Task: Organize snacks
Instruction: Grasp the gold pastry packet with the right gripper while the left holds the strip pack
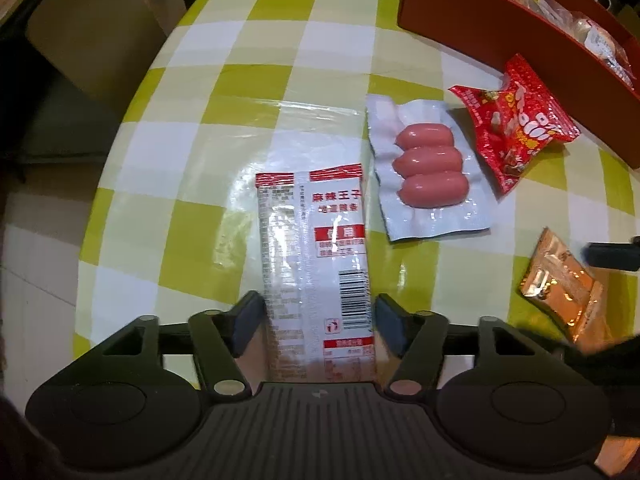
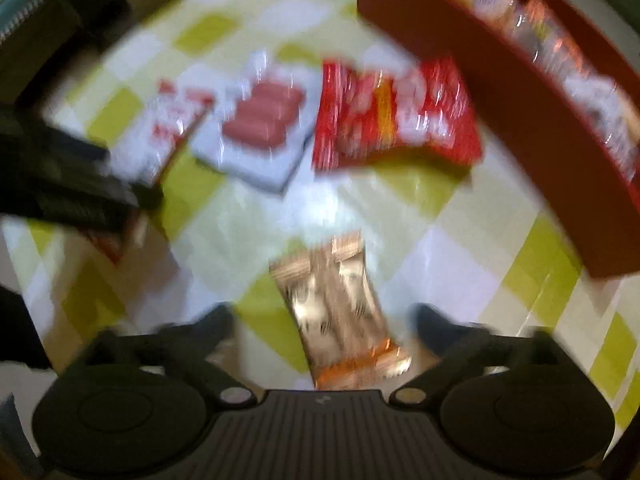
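Jaws spread over two packets.
My left gripper (image 1: 316,320) straddles white packet (image 1: 316,252); right gripper (image 2: 324,326) gapes around orange packet (image 2: 340,304); red box (image 1: 500,20) at two o'clock.

Glossy plastic tablecloth (image 1: 192,208), shiny foil packet (image 1: 560,280)

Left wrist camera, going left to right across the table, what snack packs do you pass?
White and red packet lying between the open fingers of the left gripper → clear pack of three pink sausages → red snack bag → orange foil packet near the right edge.
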### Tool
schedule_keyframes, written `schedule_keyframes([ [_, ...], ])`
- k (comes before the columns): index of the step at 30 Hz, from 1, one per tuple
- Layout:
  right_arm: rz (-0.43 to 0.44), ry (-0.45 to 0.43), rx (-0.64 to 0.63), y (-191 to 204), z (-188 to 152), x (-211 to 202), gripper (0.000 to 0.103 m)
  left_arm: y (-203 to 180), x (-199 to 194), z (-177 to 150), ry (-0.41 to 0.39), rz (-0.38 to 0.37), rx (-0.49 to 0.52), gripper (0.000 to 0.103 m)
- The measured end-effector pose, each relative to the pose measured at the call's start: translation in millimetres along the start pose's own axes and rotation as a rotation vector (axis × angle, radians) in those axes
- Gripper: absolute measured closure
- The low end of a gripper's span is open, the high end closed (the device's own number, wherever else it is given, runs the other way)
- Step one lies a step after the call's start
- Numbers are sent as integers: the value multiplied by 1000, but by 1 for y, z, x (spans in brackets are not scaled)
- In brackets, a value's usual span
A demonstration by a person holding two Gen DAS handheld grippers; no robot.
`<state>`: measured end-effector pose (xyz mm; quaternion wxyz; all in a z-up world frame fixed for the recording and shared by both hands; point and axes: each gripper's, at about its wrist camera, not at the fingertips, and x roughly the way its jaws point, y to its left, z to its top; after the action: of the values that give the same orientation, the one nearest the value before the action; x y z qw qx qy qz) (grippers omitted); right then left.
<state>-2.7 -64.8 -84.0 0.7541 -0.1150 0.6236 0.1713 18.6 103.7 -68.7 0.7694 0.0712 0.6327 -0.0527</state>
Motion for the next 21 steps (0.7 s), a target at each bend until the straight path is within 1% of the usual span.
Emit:
schedule_keyframes([
  [1, -23, -5, -23, 3, -3, 0, 0, 1, 1, 0, -1, 8, 0, 24],
  [2, -42, -9, -35, 7, -4, 0, 0, 2, 2, 0, -5, 12, 1, 20],
  [3, -36, -8, -20, 6, -4, -1, 0, 3, 2, 0, -6, 20, 5, 15],
  [5, -36, -13, -5, 3, -4, -4, 0, 5, 5, 0, -8, 34, 2, 10],
  [6, -41, -15, 3, 1, -4, -5, 6, 7, 7, 1, -7, 31, -1, 10],
  [7, -43, -21, 16, 0, -4, -8, 9, 9, 7, 1, -4, 26, -4, 10],
  [8, -43, -26, 28, -2, -4, -10, 17, 10, 7, 2, -1, 16, -4, 14],
  [9, -41, -34, 35, -3, -5, -13, 27, 10, 6, 3, 1, 0, -2, 21],
  [10, -42, -41, 35, -1, -7, -16, 30, 11, 5, 3, 2, -20, 1, 25],
  [11, -51, -43, 38, 2, -6, -16, 36, 11, 4, 3, 3, -39, 3, 34],
  [12, -54, -44, 44, 3, -6, -17, 42, 9, 3, 2, 2, -49, 7, 37],
  [13, -60, -44, 52, 5, -8, -18, 45, 6, 1, 1, -1, -42, 18, 37],
  [14, -64, -45, 58, 7, -9, -20, 50, 4, 0, 0, -5, -37, 25, 38],
  [15, -65, -44, 67, 8, -10, -21, 52, 3, -1, -1, -7, -36, 27, 39],
  [18, -69, -43, 84, 13, -17, -25, 54, 4, -2, -5, 9, -54, 20, 42],
  [21, -67, -44, 100, 17, -25, -26, 54, 4, -3, -11, 10, -50, 24, 43],
])
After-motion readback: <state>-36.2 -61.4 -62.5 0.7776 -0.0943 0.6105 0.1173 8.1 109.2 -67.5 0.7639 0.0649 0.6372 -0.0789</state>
